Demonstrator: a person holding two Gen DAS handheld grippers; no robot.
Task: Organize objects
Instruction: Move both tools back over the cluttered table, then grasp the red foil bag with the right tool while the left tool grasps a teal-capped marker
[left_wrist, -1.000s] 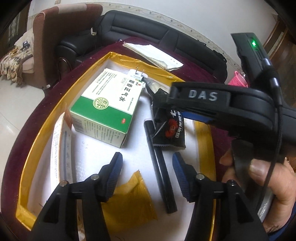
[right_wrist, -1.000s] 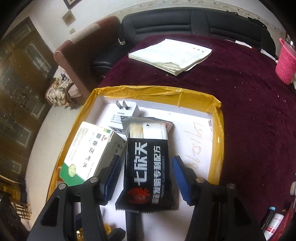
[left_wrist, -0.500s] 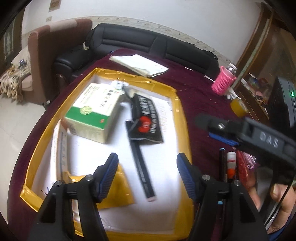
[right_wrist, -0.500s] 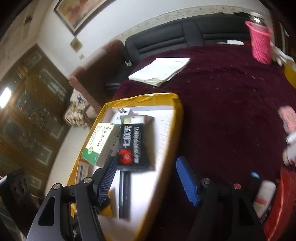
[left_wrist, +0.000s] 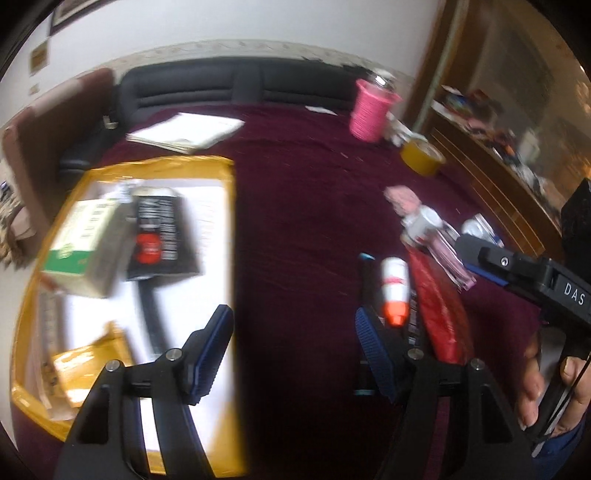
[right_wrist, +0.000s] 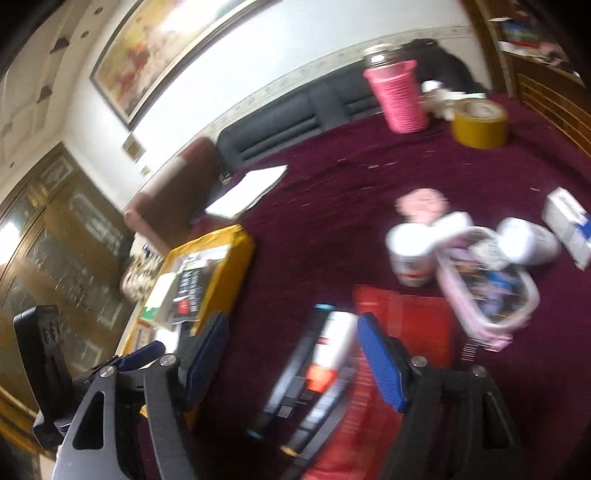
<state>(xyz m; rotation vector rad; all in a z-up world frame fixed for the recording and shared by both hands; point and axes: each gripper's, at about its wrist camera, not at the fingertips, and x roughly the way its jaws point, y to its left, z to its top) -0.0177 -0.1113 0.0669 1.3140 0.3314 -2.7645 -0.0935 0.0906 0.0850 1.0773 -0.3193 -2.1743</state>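
Observation:
A shallow box with a yellow taped rim (left_wrist: 231, 221) (right_wrist: 240, 258) lies at the table's left. It holds a green and white carton (left_wrist: 79, 243), a black sachet (left_wrist: 159, 236) (right_wrist: 188, 291) and a black pen (left_wrist: 149, 314). To its right lie a white tube with an orange cap (left_wrist: 394, 291) (right_wrist: 330, 350), a red packet (left_wrist: 439, 314) (right_wrist: 402, 317), a white jar (right_wrist: 410, 254) and a pink-edged pack (right_wrist: 487, 284). My left gripper (left_wrist: 293, 332) is open and empty above the maroon cloth. My right gripper (right_wrist: 291, 350) is open and empty over the tube.
A pink woven cup (left_wrist: 369, 110) (right_wrist: 400, 96), a yellow tape roll (left_wrist: 423, 157) (right_wrist: 480, 123) and a stack of papers (left_wrist: 184, 133) (right_wrist: 247, 192) stand at the back. A small white and blue box (right_wrist: 569, 225) lies far right. A black sofa (left_wrist: 236, 81) lies beyond the table.
Both grippers have swung right, away from the box and toward the loose items on the cloth. The black sachet stays in the box. Both jaws stay open.

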